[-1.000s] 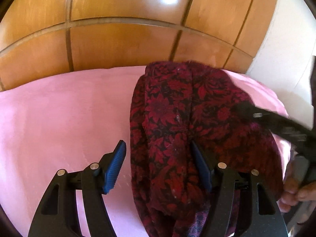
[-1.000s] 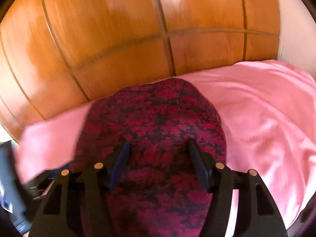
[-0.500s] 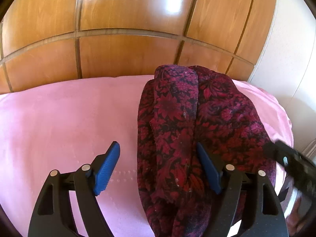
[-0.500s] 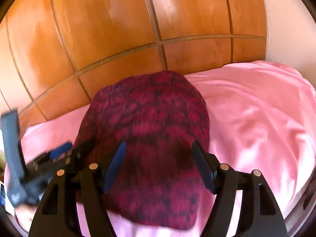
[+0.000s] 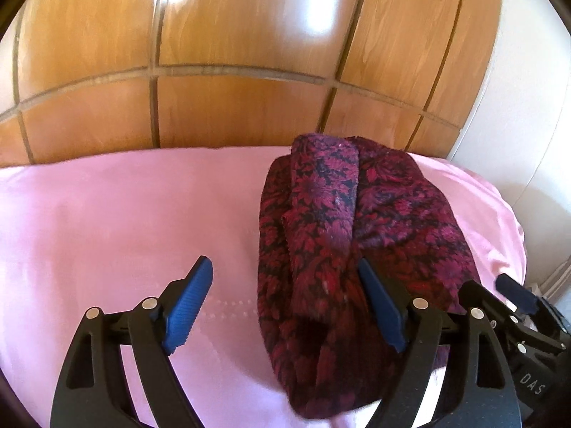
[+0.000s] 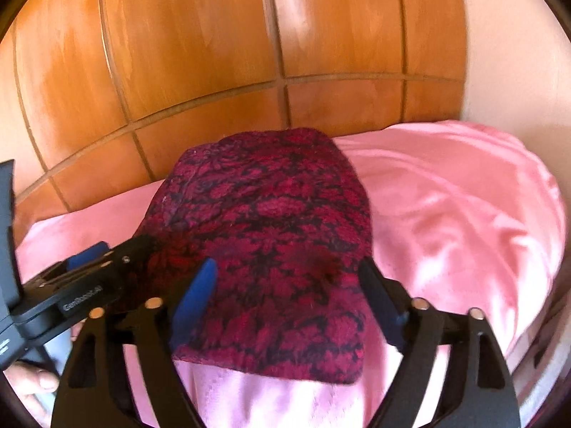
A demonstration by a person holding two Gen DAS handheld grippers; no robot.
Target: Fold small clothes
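A dark red and black floral garment [image 5: 357, 249] lies folded in a long bundle on the pink bed sheet [image 5: 107, 214]. My left gripper [image 5: 282, 262] is open above the bundle's left edge, its pads off the cloth. In the right wrist view the garment [image 6: 271, 221] lies flat below my right gripper [image 6: 287, 264]. That gripper's jaws are opening, with the cloth beneath them and not pinched. A blue finger [image 5: 514, 294] of the right gripper shows at the lower right of the left view. The left gripper's fingers [image 6: 85, 255] reach in from the left.
A glossy wooden panelled wall [image 5: 232, 35] stands right behind the bed. A white wall [image 5: 517, 107] is at the right. The sheet [image 6: 446, 214] is rumpled to the right of the garment. A person's hand [image 6: 32, 381] shows at the lower left corner.
Both grippers have drawn back from the garment and their jaws have widened. The right gripper has left the top of the bundle and now sits at its near right side.
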